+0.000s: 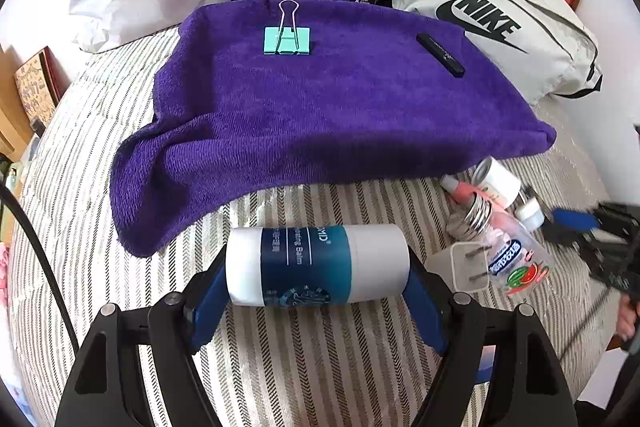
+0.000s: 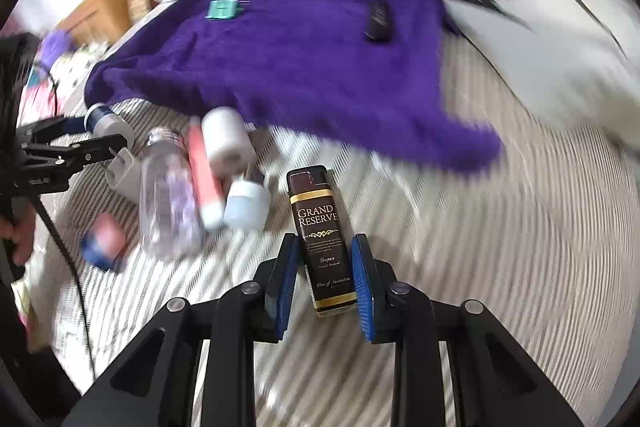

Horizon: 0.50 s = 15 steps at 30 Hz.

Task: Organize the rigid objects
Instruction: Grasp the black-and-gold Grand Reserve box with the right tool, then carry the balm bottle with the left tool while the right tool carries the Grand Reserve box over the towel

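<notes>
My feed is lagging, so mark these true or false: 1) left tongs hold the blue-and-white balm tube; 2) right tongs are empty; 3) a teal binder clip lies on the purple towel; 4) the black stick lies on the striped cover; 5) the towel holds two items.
1) True: the left tongs grip the balm tube by its two ends.
2) False: the right tongs have the brown Grand Reserve lighter between their pads.
3) True: the binder clip rests on the purple towel.
4) False: the black stick lies on the towel, not the striped cover.
5) True: only clip and stick.
</notes>
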Each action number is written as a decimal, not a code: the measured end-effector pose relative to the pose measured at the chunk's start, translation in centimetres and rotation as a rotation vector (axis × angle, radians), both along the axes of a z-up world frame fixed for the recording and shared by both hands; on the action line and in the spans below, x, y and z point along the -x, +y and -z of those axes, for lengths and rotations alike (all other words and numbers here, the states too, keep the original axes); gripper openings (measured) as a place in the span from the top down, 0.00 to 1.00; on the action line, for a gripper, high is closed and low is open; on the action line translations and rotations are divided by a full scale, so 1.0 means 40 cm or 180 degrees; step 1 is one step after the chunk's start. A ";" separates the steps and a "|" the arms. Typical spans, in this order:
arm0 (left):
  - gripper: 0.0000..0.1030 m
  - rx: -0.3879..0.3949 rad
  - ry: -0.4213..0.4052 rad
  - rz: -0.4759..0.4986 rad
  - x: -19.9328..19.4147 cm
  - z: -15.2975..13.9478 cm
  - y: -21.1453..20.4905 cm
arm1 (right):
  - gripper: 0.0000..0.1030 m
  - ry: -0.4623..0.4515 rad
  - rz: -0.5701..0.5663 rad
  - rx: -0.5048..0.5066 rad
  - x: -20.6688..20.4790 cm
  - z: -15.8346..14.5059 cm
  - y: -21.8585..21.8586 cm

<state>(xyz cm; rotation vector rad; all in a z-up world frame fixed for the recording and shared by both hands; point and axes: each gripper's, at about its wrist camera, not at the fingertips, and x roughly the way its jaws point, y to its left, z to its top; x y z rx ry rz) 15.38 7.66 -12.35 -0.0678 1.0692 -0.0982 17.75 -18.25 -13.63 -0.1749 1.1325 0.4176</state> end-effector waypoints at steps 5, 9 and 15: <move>0.25 -0.0156 0.0024 0.0013 0.019 0.006 -0.019 | 0.73 -0.0136 -0.0102 0.0185 0.068 0.004 0.019; 0.26 -0.0204 0.0027 -0.0001 0.021 0.009 -0.025 | 0.72 -0.0107 -0.0158 0.0180 0.047 0.001 0.025; 0.26 -0.0174 0.0059 0.0013 0.038 0.008 -0.026 | 0.76 0.0004 -0.0307 0.0202 0.020 -0.002 0.026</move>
